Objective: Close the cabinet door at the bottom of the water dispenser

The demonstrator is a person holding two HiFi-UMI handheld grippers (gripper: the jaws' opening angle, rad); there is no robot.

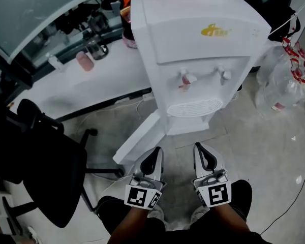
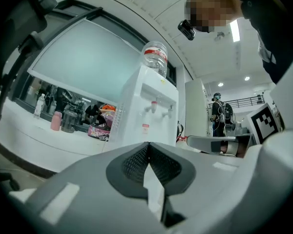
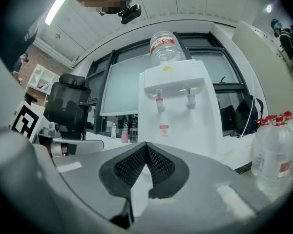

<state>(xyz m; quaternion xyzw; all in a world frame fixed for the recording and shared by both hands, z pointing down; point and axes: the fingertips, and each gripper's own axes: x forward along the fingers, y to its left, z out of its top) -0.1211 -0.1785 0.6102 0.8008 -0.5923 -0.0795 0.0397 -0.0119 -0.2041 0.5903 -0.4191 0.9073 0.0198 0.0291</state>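
The white water dispenser [image 1: 193, 44] stands on the floor in front of me. Its bottom cabinet door [image 1: 140, 141] is swung open toward the left. My left gripper [image 1: 155, 152] is shut and empty, with its tip close to the open door's lower edge. My right gripper [image 1: 199, 147] is beside it, shut and empty, a little short of the dispenser's base. Both point level at the dispenser. The left gripper view shows its closed jaws [image 2: 148, 145] below the dispenser [image 2: 146, 106]. In the right gripper view the closed jaws [image 3: 146, 144] sit under the dispenser [image 3: 178, 106], whose lower part they hide.
A black office chair [image 1: 40, 161] stands close on the left. Behind it a white desk [image 1: 91, 80] carries a pink bottle [image 1: 84, 61]. Large plastic water bottles [image 1: 282, 80] sit right of the dispenser. A cable [image 1: 300, 187] runs over the floor. A person [image 2: 219, 113] stands far off.
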